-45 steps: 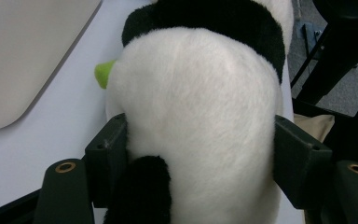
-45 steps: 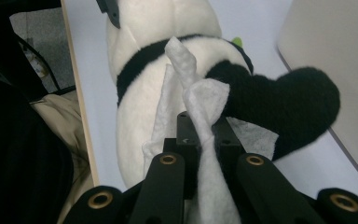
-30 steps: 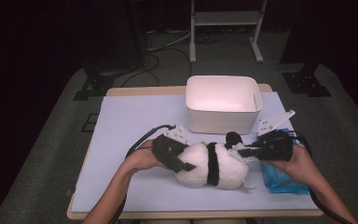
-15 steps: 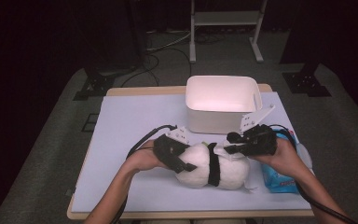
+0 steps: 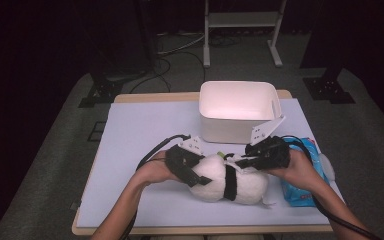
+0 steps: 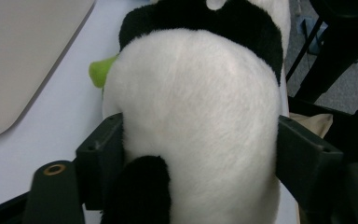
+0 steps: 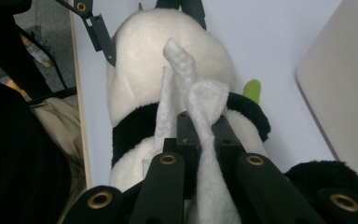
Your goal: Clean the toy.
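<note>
Dark floor surrounds a pale table (image 5: 130, 130); near its front edge a panda plush (image 5: 232, 182) lies on its side, long axis running left to right across the table; the left gripper (image 5: 195, 172) straddles the plush's left end, jaws wide and just opening, pads against the white fur; the right gripper (image 5: 240, 161) is clamped on a white wipe (image 7: 200, 107) over the plush's middle; behind stands a white tub (image 5: 240, 112); a blue packet (image 5: 305, 175) lies near the right edge; open tabletop spreads left.

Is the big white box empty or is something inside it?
Empty, as far as shows: the white box has bare inside walls and floor in the high view; its near inside corner is hidden.
</note>
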The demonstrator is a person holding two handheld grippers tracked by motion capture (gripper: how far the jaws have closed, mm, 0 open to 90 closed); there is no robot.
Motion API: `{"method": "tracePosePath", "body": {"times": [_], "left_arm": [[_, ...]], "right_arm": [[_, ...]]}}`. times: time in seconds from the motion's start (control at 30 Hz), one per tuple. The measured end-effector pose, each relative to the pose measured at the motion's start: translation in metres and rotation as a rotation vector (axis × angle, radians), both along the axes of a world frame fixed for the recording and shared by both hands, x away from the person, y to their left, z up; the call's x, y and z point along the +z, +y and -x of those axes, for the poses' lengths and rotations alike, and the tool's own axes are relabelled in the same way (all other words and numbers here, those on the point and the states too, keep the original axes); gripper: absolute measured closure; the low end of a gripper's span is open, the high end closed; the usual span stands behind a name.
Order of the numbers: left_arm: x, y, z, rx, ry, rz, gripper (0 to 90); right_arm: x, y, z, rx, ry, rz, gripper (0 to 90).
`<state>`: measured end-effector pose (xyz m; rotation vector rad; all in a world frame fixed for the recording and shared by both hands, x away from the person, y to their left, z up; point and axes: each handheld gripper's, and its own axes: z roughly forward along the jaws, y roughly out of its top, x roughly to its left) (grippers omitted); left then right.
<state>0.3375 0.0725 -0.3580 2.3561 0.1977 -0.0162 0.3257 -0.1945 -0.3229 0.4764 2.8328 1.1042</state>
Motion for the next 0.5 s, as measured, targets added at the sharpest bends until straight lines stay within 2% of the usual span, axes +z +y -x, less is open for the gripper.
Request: {"method": "tracePosePath", "body": {"times": [0.33, 0.5], "left_arm": [[0.003, -0.003, -0.004, 0.009, 0.040, 0.017, 13.3], [0.003, -0.003, -0.006, 0.001, 0.054, 0.022, 11.1]], "right_arm": [[-0.002, -0.015, 0.008, -0.007, -0.002, -0.013, 84.0], [-0.003, -0.021, 0.010, -0.011, 0.001, -0.021, 84.0]]}}
